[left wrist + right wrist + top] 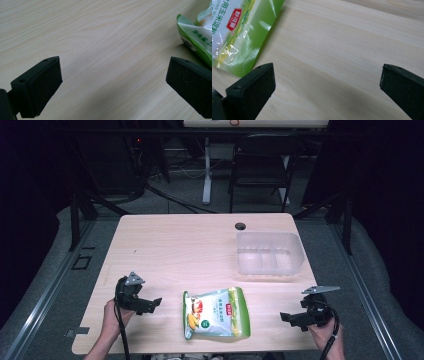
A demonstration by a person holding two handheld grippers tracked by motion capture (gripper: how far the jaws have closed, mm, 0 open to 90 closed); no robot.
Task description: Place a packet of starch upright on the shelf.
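Note:
A green and white snack bag (216, 313) lies flat near the front edge of the wooden table (200, 245), between the two grippers. My left gripper (150, 304) rests low at the front left, open, its jaws wide apart over bare wood, pointing toward the bag. In the left gripper view (113, 85) the bag's green edge (197, 32) lies at the upper right, beyond the jaws. My right gripper (289, 318) sits at the front right, also open and empty. The right gripper view (327, 87) has the bag's corner (244, 32) at the upper left.
A clear plastic compartment tray (269, 254) stands empty at the back right of the table. A small dark hole (240, 226) sits in the tabletop near the far edge. Beyond the table stand a dark chair (262, 165) and a white desk leg (206, 170).

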